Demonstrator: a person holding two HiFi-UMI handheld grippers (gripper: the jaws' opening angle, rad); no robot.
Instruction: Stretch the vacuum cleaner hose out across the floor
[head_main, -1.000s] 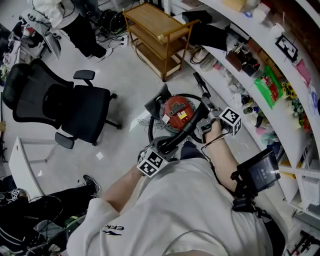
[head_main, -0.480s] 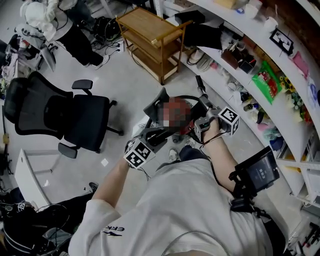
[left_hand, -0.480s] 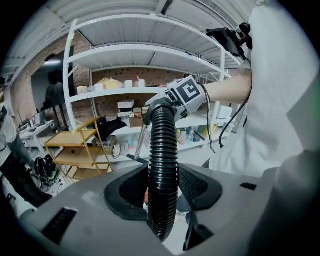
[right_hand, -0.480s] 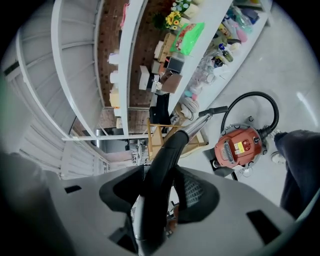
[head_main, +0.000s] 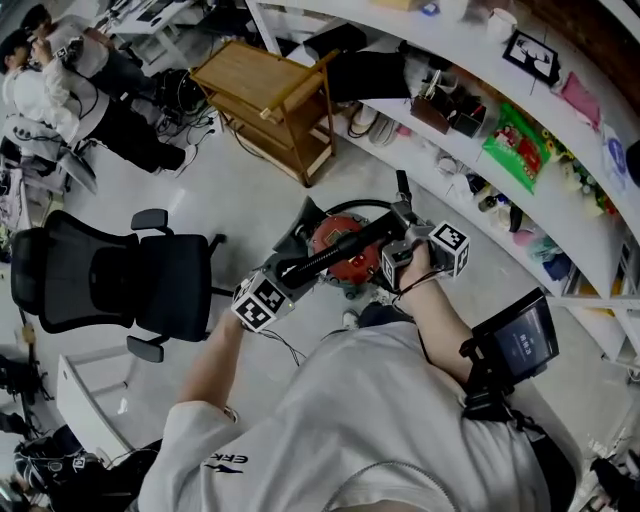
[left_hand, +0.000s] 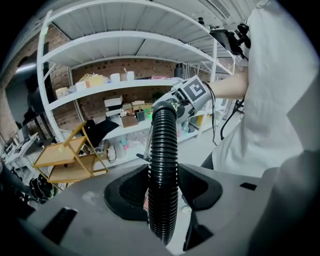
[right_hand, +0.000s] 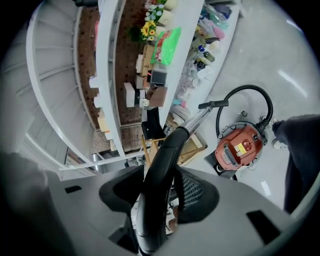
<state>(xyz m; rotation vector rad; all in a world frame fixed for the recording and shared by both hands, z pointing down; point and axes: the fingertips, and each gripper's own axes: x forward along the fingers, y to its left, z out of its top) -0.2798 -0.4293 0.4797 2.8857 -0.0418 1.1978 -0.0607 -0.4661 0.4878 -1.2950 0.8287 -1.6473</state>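
The left gripper (left_hand: 162, 182) is clamped on the ribbed black hose (left_hand: 164, 150), one pad pressing on each side of it. From these jaws the hose runs straight away to the right gripper (left_hand: 192, 95), which is closed on the smooth black handle (right_hand: 162, 165) at the hose's end. Beyond that handle a metal tube (right_hand: 202, 116) points on toward the far shelves (right_hand: 107, 75).

In the head view the left gripper (head_main: 288, 272) is low and left and the right gripper (head_main: 398, 240) is to the right. The hose (head_main: 345, 245) is stretched in a straight line between them, held up in the air. It crosses just above the red vacuum cleaner (head_main: 350, 268), which stands on the pale floor (head_main: 240, 200) under the two hands. The rest of the hose arches from the vacuum cleaner (right_hand: 240, 145) in a loop (right_hand: 250, 89).

A wooden cart (head_main: 265, 85) stands farther off, to the left of the shelves (head_main: 520, 130) that curve along the right. A black office chair (head_main: 110, 285) is well to the left.
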